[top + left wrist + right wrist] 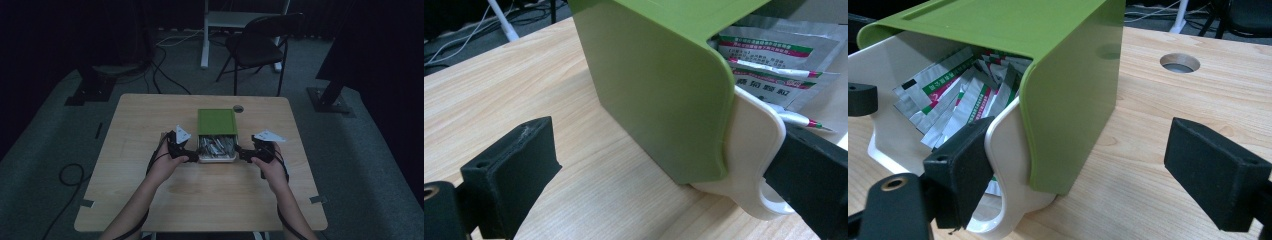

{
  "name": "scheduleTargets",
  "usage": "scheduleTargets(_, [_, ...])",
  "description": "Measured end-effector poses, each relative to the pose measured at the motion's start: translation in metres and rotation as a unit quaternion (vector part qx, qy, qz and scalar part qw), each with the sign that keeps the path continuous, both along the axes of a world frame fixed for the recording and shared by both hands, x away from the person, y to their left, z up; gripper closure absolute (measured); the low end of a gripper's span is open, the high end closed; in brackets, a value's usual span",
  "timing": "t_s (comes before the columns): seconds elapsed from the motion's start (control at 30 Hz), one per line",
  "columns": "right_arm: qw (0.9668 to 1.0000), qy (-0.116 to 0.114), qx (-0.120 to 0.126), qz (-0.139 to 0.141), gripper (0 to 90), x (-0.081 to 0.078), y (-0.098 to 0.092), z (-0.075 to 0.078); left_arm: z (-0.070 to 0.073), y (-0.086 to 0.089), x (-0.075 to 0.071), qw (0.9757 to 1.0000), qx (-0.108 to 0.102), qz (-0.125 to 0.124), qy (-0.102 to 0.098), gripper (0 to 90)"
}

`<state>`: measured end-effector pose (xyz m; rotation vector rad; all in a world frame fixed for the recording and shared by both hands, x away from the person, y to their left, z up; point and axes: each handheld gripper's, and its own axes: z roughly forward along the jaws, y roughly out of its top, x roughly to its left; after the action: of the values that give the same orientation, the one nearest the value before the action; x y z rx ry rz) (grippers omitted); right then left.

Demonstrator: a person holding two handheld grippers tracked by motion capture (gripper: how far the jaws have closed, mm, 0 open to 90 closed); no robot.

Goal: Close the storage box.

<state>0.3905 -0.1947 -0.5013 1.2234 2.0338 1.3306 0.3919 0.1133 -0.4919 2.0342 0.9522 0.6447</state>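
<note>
The setting is a lab or recording studio. A light wooden desk [200,195] stands alone on grey carpet. Dark curtains enclose the space beyond the desk. Black stand bases [91,90] sit on the floor at the desk's far corners. Cables [165,70] run across the carpet behind the desk, near a black folding chair [260,47].

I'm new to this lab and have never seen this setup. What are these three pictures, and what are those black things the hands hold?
A person sits at a wooden table holding a hand-held grasping tool in each hand: the left tool and the right tool. One picture comes from a camera overhead. The other two come from cameras riding on each tool, looking along its black jaws. On the table stands a green box with a white drawer pulled partly out, full of silver sachets. Both tools are open, one at each side of the drawer's front. Nothing is gripped yet.
</note>
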Motion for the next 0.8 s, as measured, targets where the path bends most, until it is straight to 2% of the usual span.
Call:
scheduleTargets(0.17, [0.9999, 0.002, -0.008, -0.008, 13.6, 0.004, 0.002, 0.002, 0.001, -0.002, 0.004, 1.0000, 0.006, 0.002, -0.004, 3.7])
scheduleTargets(0.23, [0.9998, 0.011, -0.005, -0.014, 13.7, 0.006, 0.002, 0.002, 0.001, -0.002, 0.006, 1.0000, 0.007, 0.004, -0.005, 3.7])
scheduleTargets(0.5, [0.9996, 0.010, -0.011, -0.024, 13.9, 0.012, 0.007, 0.000, 0.001, -0.002, 0.011, 0.9999, 0.009, 0.007, -0.005, 3.6])
scheduleTargets(0.7, [0.9993, 0.009, -0.014, -0.034, 13.9, 0.014, 0.008, 0.000, 0.000, -0.002, 0.015, 0.9999, 0.007, 0.009, -0.005, 3.5])
scheduleTargets(0.73, [0.9992, 0.010, -0.014, -0.037, 13.9, 0.015, 0.009, 0.000, 0.000, -0.002, 0.016, 0.9999, -0.001, 0.013, 0.000, 3.5])
scheduleTargets(0.8, [0.9991, 0.011, -0.012, -0.040, 14.0, 0.015, 0.009, 0.000, -0.001, -0.002, 0.017, 0.9999, -0.002, 0.015, 0.000, 3.3])
